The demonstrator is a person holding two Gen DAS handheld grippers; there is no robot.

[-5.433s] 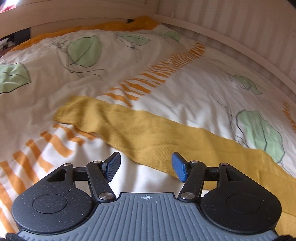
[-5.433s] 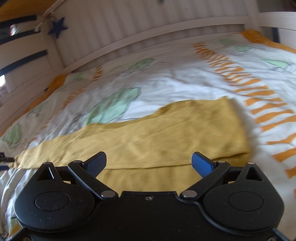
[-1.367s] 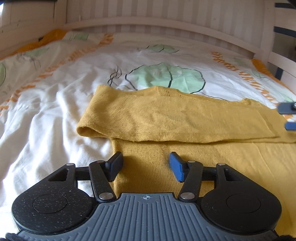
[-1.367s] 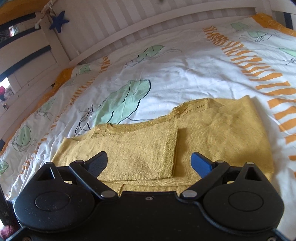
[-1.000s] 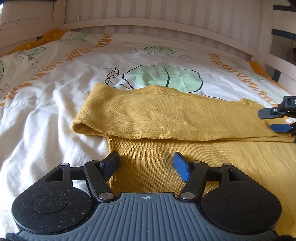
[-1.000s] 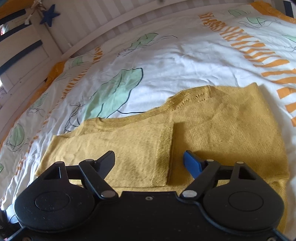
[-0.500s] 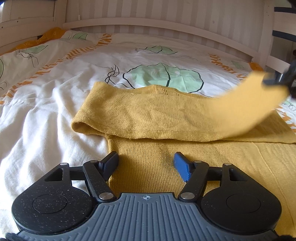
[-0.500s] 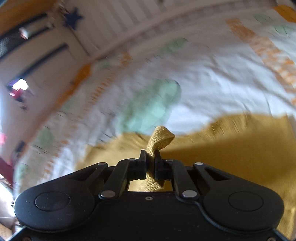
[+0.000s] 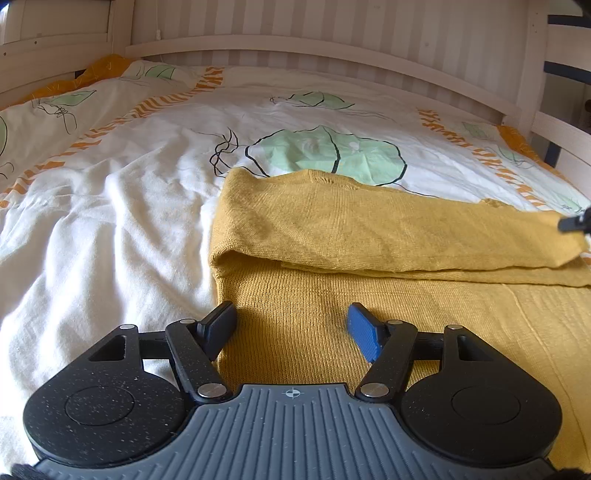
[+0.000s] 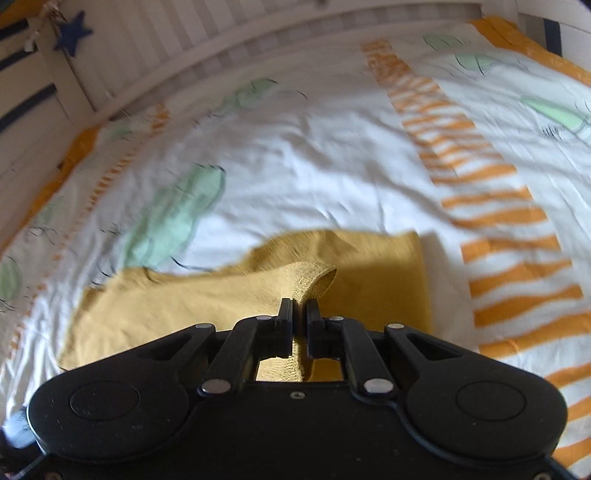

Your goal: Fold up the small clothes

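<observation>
A mustard-yellow knitted sweater (image 9: 369, 236) lies flat on the bed cover, one sleeve folded across its body. My left gripper (image 9: 291, 326) hovers open just over the sweater's near left edge, nothing between its fingers. In the right wrist view my right gripper (image 10: 299, 314) is shut on the sleeve's cuff (image 10: 314, 277), which stands up lifted from the sweater (image 10: 166, 306). The right gripper's tip (image 9: 574, 222) shows at the far right edge of the left wrist view, holding the sleeve end off the body.
The bed cover (image 9: 129, 192) is white with green leaf prints and orange stripes. A white slatted bed rail (image 9: 332, 51) runs along the far side. A blue star (image 10: 72, 35) hangs on the rail at the upper left.
My right gripper closed on the sleeve cuff and lifted it, carrying it across the sweater. The left gripper has stayed where it was, still open.
</observation>
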